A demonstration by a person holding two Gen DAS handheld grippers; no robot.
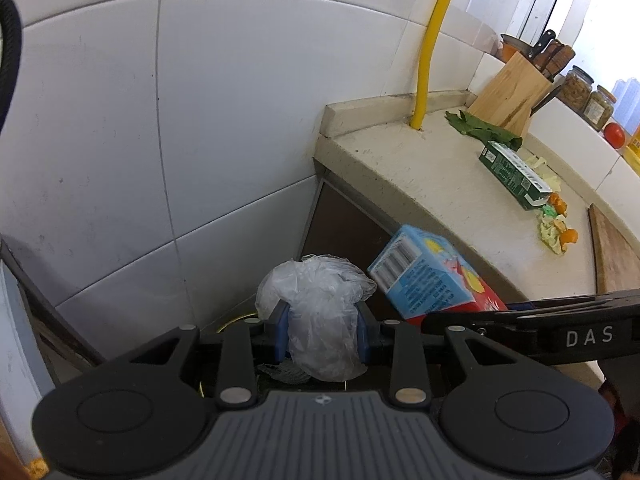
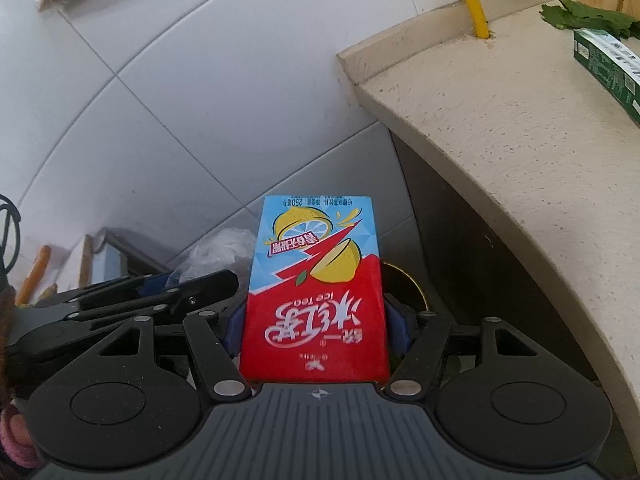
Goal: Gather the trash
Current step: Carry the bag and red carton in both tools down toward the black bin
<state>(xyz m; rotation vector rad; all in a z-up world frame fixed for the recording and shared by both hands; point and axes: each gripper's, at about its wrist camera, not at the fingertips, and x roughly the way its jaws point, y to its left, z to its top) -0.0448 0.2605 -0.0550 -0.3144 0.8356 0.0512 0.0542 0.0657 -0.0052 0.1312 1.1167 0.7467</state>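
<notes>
My left gripper (image 1: pixel 323 330) is shut on a crumpled clear plastic bag (image 1: pixel 320 308), held low beside the counter's end. The right gripper (image 2: pixel 316 330) is shut on a red and blue ice tea carton (image 2: pixel 316 296), which also shows to the right of the bag as the carton (image 1: pixel 428 276). Both hang over a dark bin with a yellow rim (image 2: pixel 408 280), mostly hidden. On the beige counter (image 1: pixel 420 176) lie a green carton (image 1: pixel 516 174), a green leaf (image 1: pixel 480 128) and orange peel scraps (image 1: pixel 560 224).
White tiled wall (image 1: pixel 200 120) stands close ahead. A yellow pipe (image 1: pixel 432 44) rises from the counter's back corner. A knife block (image 1: pixel 516 92), jars (image 1: pixel 588 92) and a tomato (image 1: pixel 614 135) stand at the back. A wooden board (image 1: pixel 616 256) lies at the right.
</notes>
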